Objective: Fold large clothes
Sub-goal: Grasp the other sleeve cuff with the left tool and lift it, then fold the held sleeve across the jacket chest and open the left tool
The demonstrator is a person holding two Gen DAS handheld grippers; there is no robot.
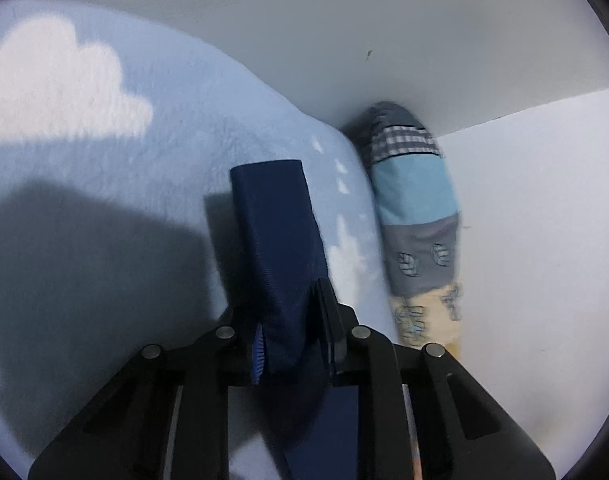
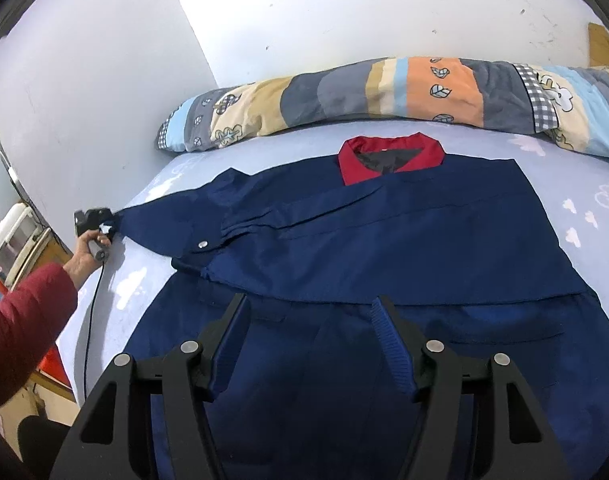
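The left tongs [image 1: 292, 320] are clamped on the end of a sleeve [image 1: 272, 216] of the navy jacket, and the dark cloth stands out between the two fingers and lies forward over the light blue bedsheet [image 1: 104, 200] with white clouds printed on it. In the right wrist view these same left tongs [image 2: 104, 222] are seen at the far left edge of the bed, held by the person's left hand [image 2: 84, 250], whose arm wears a red sleeve [image 2: 24, 320], and a thin black cable [image 2: 94, 300] hangs down from the tool. The right tongs [image 2: 308, 312] are apart, their fingers standing wide over the lower part of the navy jacket [image 2: 384, 240] and gripping nothing. The jacket lies spread flat in the middle of the bed, with its red collar [image 2: 390, 156] pointing to the wall and its left sleeve pulled out sideways toward the left tongs; a small metal snap button [image 2: 203, 244] shows near the cuff area. Behind the collar, along the white wall [image 2: 344, 12], lies a long patchwork quilt roll [image 2: 384, 96] in grey, beige, orange and light blue with leaf drawings. The same quilt roll [image 1: 416, 216] appears in the left wrist view, lying between the bedsheet and the wall.
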